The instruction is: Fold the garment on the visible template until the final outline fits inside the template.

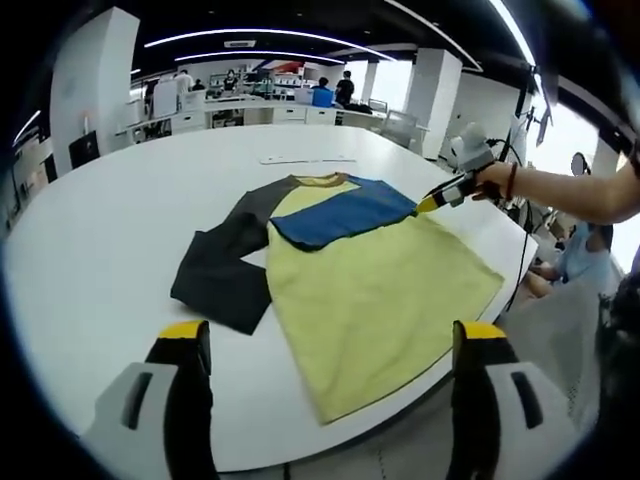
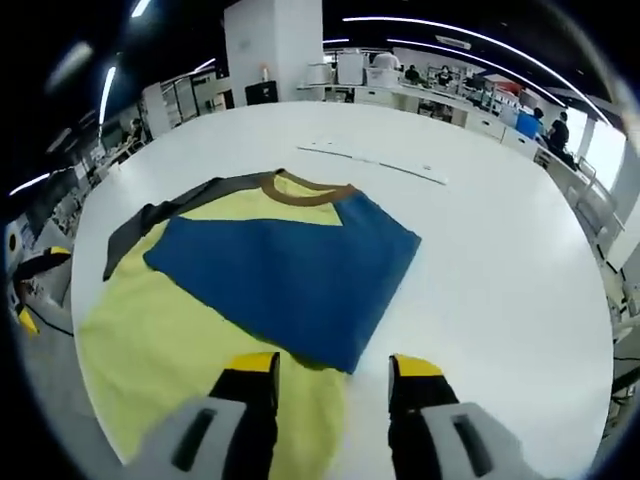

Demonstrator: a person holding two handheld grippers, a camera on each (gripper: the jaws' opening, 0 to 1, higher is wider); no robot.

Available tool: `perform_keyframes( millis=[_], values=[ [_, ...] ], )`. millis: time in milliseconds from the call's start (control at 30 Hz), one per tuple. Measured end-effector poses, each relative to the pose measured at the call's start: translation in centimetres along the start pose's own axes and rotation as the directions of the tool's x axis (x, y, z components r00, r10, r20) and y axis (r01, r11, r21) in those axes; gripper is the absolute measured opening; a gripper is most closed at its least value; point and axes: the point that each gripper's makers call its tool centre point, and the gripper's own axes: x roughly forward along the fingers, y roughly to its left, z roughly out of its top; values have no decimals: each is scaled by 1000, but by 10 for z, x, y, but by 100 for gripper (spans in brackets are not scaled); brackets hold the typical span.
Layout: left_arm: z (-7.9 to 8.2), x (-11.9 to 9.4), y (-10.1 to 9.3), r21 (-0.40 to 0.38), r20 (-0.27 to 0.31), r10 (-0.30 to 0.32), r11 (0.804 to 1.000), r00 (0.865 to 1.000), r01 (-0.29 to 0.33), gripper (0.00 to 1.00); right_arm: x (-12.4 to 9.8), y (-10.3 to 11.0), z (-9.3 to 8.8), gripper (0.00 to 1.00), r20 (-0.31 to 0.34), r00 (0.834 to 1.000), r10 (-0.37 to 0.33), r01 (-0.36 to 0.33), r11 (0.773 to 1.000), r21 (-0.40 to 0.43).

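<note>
**Shirt partly folded on the white worktop**

In the left gripper view, a shirt (image 1: 370, 300) is seen lying flat on the round white worktop (image 1: 110, 240). Its yellow body is spread toward the near edge of the worktop, and its lower corner reaches that edge. A blue sleeve (image 1: 340, 215) is folded across the chest of the shirt, just below the brown collar (image 1: 322, 181). A dark grey sleeve (image 1: 225, 265) is laid out to the side of the yellow body, bent back on itself. The left hand-held gripper (image 1: 330, 345) is held apart from the shirt, near the worktop edge, with its yellow-tipped jaws spread wide and nothing between them. The right hand-held gripper (image 1: 432, 203) is seen from the side, its yellow tip touching the outer corner of the blue sleeve; a hand (image 1: 492, 180) grips it. A white strip (image 1: 305, 158) lies on the worktop beyond the collar.

In the right gripper view, the blue sleeve (image 2: 290, 270) covers the upper part of the shirt (image 2: 170, 350), with the collar (image 2: 305, 190) beyond it and the grey sleeve (image 2: 165, 215) on the far side. The right hand-held gripper (image 2: 332, 365) sits just at the near corner of the blue sleeve, jaws apart, the corner lying between them; whether cloth is pinched cannot be told. The white strip (image 2: 375, 160) lies beyond the collar.
</note>
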Motion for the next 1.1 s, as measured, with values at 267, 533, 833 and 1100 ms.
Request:
perform_keyframes(
  millis=[267, 533, 833, 1100],
  values=[
    [-2, 1, -4, 9, -9, -10, 1000, 1000, 10, 97, 5, -6, -13, 21, 10, 1000, -12, 12, 1000, 8],
    [-2, -1, -4, 5, -1, -10, 1000, 1000, 10, 97, 10, -1, -11, 10, 56, 998, 0, -3, 999, 43],
    [-6, -4, -3, 7, -4, -7, 1000, 1000, 7, 97, 11, -6, -14, 0, 51, 997, -63, 60, 997, 56],
    [-6, -4, -1, 14, -7, -6, 1000, 1000, 6, 97, 8, -9, -17, 0, 36, 998, -50, 49, 998, 24]
  ],
)
